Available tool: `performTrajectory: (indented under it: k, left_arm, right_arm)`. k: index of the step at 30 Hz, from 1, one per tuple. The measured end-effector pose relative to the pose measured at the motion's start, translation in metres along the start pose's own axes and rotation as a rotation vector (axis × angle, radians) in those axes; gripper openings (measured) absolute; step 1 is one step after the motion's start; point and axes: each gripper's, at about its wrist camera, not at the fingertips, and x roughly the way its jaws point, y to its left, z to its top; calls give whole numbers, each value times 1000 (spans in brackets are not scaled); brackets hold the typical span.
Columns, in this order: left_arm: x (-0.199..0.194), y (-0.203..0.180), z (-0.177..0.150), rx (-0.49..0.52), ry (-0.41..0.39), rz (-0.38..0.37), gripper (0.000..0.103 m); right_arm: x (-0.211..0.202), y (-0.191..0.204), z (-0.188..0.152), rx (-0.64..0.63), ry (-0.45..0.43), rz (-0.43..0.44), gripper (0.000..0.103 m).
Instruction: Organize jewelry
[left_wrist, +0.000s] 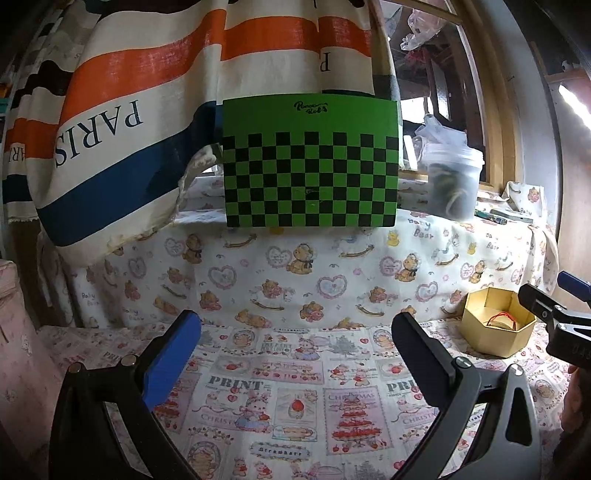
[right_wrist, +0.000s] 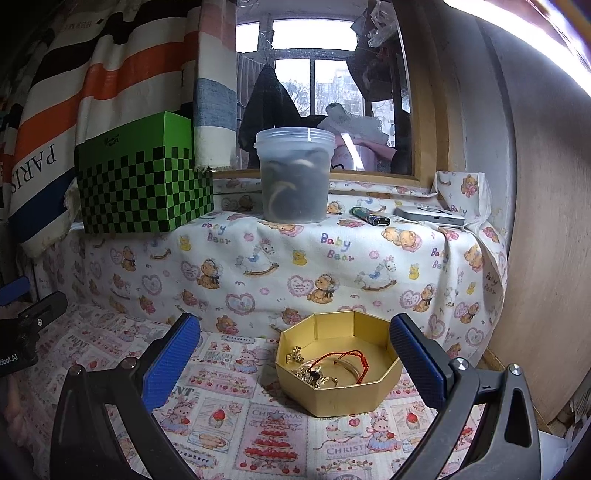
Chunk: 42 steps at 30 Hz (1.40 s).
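Note:
A gold octagonal box (right_wrist: 345, 397) sits on the patterned cloth, between my right gripper's fingers and a little ahead of them. Inside lie a red cord bracelet (right_wrist: 347, 356), a clear bangle (right_wrist: 334, 373) and small gold pieces (right_wrist: 294, 355). My right gripper (right_wrist: 293, 363) is open and empty. My left gripper (left_wrist: 295, 350) is open and empty over bare cloth. In the left wrist view the box (left_wrist: 495, 332) is at the right, with the right gripper (left_wrist: 561, 314) beside it.
A green checkered box (right_wrist: 144, 184) stands on the raised cloth-covered ledge at left. A lidded plastic tub (right_wrist: 294, 177), a lighter (right_wrist: 371, 218) and a silver device (right_wrist: 430, 216) are on the ledge. A striped curtain (left_wrist: 129, 122) hangs at left.

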Motion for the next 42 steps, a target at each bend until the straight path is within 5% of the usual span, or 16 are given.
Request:
performTrajectory:
  k: [8,42]
  left_arm:
    - [-1,1,0,7,-6,40,103]
    - [-1,0,0,3,-1,11,103]
  right_arm:
    - [0,1,0,-3,-1,6,103]
    - [0,3,-1,-8,0,10,103]
